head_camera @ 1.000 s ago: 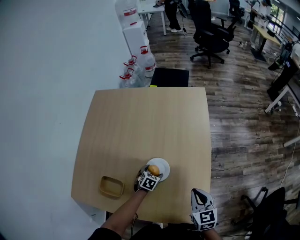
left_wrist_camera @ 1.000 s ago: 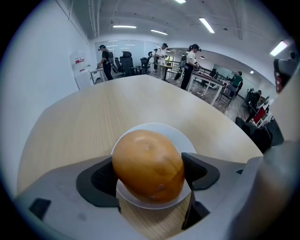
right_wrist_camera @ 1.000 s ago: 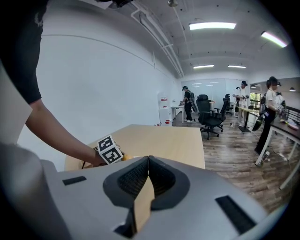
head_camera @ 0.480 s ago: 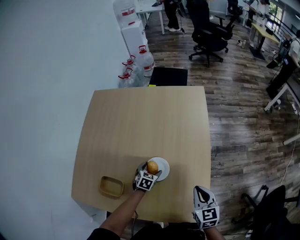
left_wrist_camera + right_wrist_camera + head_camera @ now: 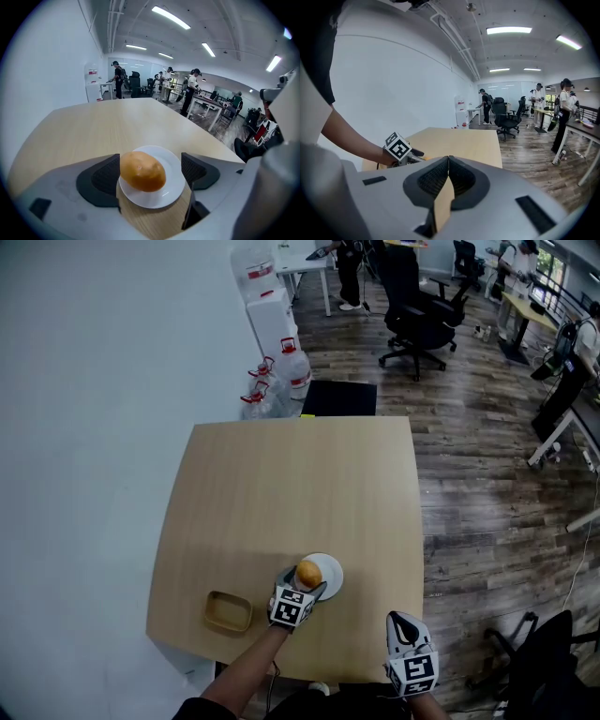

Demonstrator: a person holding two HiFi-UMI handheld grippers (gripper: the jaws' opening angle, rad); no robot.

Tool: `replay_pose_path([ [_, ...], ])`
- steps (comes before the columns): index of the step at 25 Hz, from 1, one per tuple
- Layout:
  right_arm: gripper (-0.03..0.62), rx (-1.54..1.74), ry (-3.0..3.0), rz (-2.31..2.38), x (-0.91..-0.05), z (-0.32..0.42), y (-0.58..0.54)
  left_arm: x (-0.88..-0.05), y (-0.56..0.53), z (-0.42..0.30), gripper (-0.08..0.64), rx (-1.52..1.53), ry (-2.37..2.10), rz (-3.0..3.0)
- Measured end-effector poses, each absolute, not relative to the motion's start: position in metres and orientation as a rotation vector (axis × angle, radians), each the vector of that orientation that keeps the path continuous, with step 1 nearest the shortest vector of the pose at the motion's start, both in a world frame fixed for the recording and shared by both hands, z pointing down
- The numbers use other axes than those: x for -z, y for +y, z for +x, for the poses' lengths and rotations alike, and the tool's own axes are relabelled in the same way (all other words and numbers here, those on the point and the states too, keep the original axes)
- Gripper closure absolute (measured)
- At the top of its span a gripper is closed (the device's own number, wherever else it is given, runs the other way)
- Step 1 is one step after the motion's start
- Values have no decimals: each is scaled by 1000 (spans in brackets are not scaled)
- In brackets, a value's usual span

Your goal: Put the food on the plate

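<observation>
left gripper (image 5: pixel 150 171): jaws spread wide, nothing clamped. the dark, cross-hatched rubber pads (image 5: pixel 105 176) stand on either side of the food (image 5: pixel 143 170). the food meets the left pad's edge in this view, and a clear gap separates it from the right pad.

food: a smooth, rounded oval lump, orange-brown with a slight sheen. it sits over the left half of the plate (image 5: pixel 174 186). whether its underside rests fully on the plate surface cannot be told.

plate: small, round, glossy white, shallow rim – it lies flat on the table (image 5: pixel 291 484), toward the near right corner.

table: pale wood-grain top, matt, with rounded corners.

tray (image 5: pixel 228 612): a shallow tan rectangular dish with rounded corners, on the table to the left of the plate and apart from it.

right gripper (image 5: pixel 448 163): jaws closed pad to pad, with nothing between them. in the head view it hangs at the table's near edge, well to the right of the plate – apart from every item on the table.
</observation>
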State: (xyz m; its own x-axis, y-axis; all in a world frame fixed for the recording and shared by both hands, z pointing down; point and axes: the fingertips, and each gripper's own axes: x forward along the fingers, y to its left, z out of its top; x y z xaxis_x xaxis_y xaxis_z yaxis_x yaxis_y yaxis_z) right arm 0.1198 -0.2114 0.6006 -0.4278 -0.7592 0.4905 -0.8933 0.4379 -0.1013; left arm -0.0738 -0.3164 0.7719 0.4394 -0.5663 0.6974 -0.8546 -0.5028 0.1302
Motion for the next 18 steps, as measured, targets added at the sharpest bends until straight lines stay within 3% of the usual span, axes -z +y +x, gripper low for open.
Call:
replay_pose_path([
  [12, 532, -399, -2355, 1433, -565, 94, -162, -679, -229, -85, 187, -564, -1264, 2270],
  [18, 532, -349, -2358, 1524, -532, 96, -130, -607, -153, -95, 189, -286, -1297, 2291],
])
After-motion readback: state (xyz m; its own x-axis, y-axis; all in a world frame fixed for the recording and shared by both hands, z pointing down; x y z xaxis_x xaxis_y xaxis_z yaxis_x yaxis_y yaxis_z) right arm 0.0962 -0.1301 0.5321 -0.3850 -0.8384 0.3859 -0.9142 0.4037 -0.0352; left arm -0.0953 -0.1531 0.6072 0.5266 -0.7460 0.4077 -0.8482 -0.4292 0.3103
